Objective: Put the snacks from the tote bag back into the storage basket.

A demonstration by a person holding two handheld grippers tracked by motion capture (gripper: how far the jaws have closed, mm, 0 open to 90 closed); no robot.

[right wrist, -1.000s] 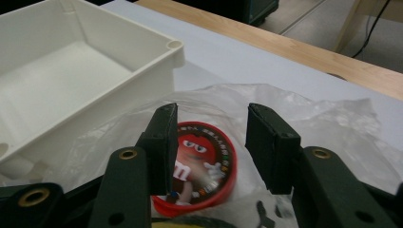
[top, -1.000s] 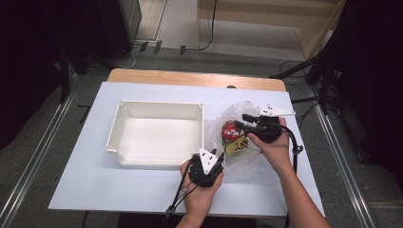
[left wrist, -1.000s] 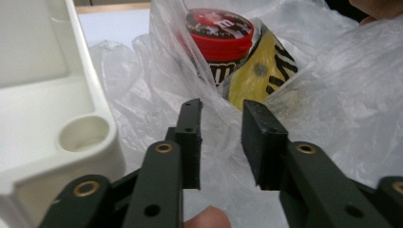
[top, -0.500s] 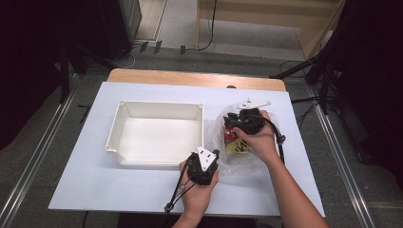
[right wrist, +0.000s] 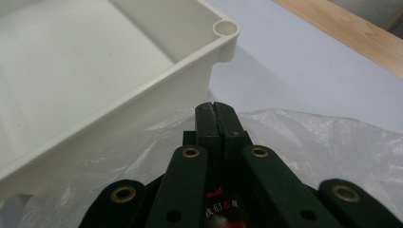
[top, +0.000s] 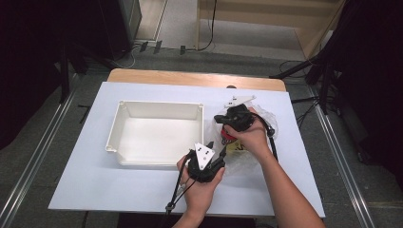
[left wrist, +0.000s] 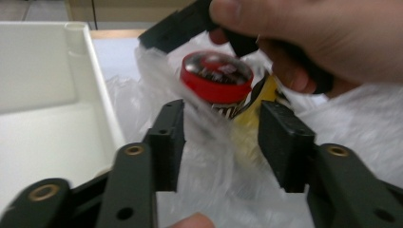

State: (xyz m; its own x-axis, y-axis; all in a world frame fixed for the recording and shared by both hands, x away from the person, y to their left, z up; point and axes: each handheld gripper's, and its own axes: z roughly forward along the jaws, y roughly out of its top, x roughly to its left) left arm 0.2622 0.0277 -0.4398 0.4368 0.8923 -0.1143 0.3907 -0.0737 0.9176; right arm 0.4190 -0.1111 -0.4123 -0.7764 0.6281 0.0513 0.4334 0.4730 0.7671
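Near the desk's right edge, the plastic bag [top: 247, 154] with its red-lidded jar [left wrist: 216, 78] lies beside the tray [top: 157, 135] — left hand-held gripper [left wrist: 221, 137] just opened, jaws apart astride the bag; right hand-held gripper [right wrist: 218, 121] closed, seemingly pinching film.

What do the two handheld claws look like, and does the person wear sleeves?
Both claws, left and right, are black, each topped by a pale three-cornered plate. A black cable trails from the left one. Their jaws are flat black bars with brass-coloured rivets. The forearms are bare; no sleeves show.
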